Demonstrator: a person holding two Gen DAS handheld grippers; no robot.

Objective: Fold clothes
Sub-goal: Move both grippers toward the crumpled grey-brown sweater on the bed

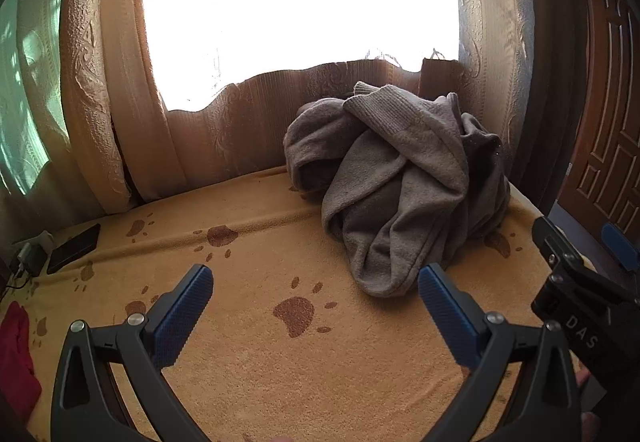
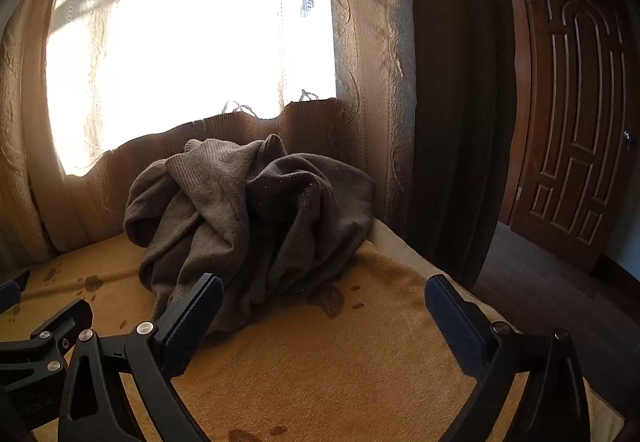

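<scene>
A crumpled grey sweater (image 1: 400, 178) lies in a heap on a yellow blanket with brown paw prints (image 1: 280, 362), near the curtain at the far right. It also shows in the right wrist view (image 2: 248, 222). My left gripper (image 1: 316, 282) is open and empty, hovering over the blanket just short of the heap's near edge. My right gripper (image 2: 324, 294) is open and empty, its left finger (image 2: 192, 322) close to the sweater's front fold. The right gripper's body shows at the right edge of the left wrist view (image 1: 568, 282).
A patterned curtain (image 1: 120, 82) and bright window stand behind the blanket. A black phone (image 1: 74, 248) and a charger (image 1: 30, 258) lie at the far left, a red cloth (image 1: 16, 358) at the left edge. A wooden door (image 2: 576, 114) is to the right.
</scene>
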